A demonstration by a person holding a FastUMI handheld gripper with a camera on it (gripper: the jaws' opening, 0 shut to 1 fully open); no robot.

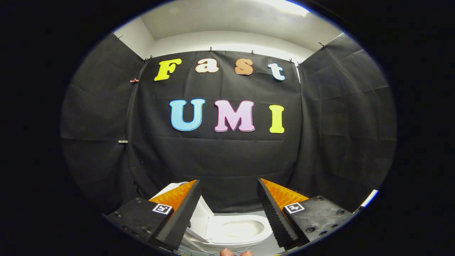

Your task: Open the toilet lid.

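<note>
The gripper (229, 209) is spread wide, empty; the toilet (241, 231) sits low between its fingers, its lid (202, 217) raised leftward.

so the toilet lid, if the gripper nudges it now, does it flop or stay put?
The toilet lid looks like stiff white plastic, so it should swing as one piece. It is raised beside the bowl, so a nudge may drop it shut. Its glossy surface is probably slippery. The gripper is open, touching nothing.
</note>
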